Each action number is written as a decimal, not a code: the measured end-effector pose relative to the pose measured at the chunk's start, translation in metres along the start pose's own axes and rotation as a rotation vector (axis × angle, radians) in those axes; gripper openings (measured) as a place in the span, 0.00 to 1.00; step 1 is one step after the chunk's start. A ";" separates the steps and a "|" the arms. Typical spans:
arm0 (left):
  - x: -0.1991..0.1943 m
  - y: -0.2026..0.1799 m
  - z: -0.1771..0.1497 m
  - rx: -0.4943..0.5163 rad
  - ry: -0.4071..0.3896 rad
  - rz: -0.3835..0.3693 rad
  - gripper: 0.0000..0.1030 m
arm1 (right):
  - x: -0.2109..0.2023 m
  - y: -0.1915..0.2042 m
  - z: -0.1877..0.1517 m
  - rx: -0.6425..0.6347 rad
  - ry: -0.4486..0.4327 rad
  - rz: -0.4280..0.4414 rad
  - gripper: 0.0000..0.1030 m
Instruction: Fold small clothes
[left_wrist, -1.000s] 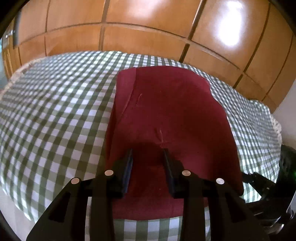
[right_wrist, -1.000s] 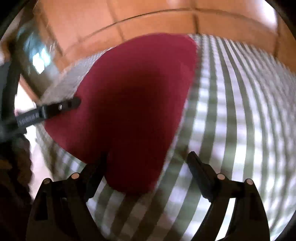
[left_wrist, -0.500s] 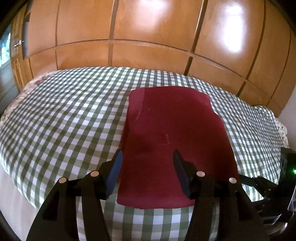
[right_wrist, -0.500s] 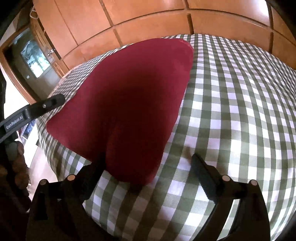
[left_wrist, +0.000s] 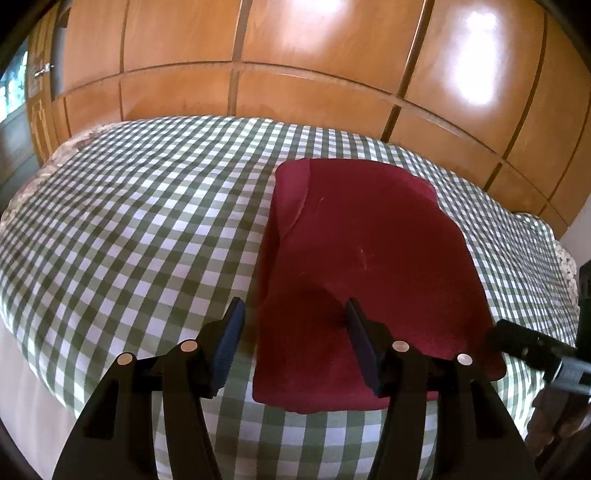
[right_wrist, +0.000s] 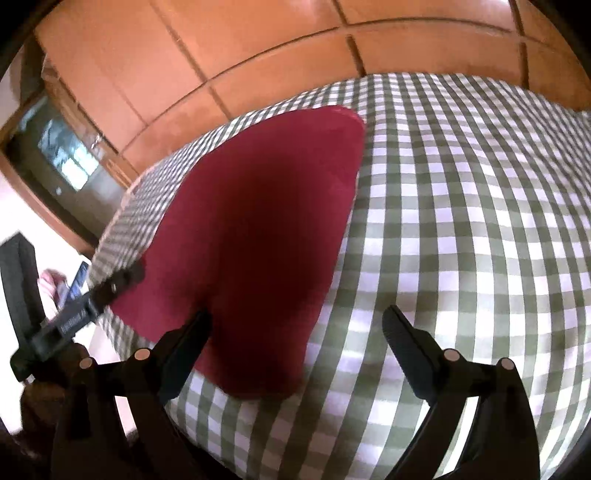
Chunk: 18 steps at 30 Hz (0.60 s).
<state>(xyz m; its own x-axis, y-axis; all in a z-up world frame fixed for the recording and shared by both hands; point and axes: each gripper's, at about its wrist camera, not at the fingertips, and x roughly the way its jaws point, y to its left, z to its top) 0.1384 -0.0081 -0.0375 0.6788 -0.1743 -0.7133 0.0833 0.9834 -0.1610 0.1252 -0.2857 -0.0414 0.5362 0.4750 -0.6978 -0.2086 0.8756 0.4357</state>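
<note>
Left wrist view: left gripper (left_wrist: 293, 314) jaws just widened, empty, folded red garment (left_wrist: 369, 273) lying just ahead on checked bedspread (left_wrist: 129, 240). Right gripper (right_wrist: 297, 325) jaws just widened, empty, garment ahead-left.

Soft daylight fills the room, warm off the wooden wardrobe panels (left_wrist: 332, 92), where two white glare patches bloom at upper right. The left wrist view is sharp: the checks of the gingham bedspread (left_wrist: 129, 229) read crisply, and the fingers (left_wrist: 231, 332) throw a dim shadow onto the folded maroon garment (left_wrist: 369, 240). The right wrist view is softer, smeared by motion, its checks (right_wrist: 461, 221) streaked and the garment's middle (right_wrist: 258, 229) sunk in shadow. Both views bulge like a fishbowl, with straight panel seams bent and black corners. A window (right_wrist: 62, 155) at far left blows out pale.
</note>
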 end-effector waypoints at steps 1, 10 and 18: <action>0.001 0.001 0.000 -0.003 0.003 0.000 0.54 | 0.000 -0.004 0.004 0.013 0.001 0.011 0.91; 0.010 0.009 -0.003 -0.040 0.034 -0.033 0.63 | 0.020 -0.013 0.037 0.031 0.035 0.096 0.91; 0.035 0.037 -0.011 -0.179 0.123 -0.235 0.63 | 0.067 -0.002 0.051 0.086 0.128 0.221 0.92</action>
<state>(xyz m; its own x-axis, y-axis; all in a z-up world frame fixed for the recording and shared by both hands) 0.1576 0.0219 -0.0757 0.5622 -0.4115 -0.7173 0.0902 0.8928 -0.4414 0.2035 -0.2600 -0.0597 0.3763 0.6657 -0.6444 -0.2362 0.7415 0.6280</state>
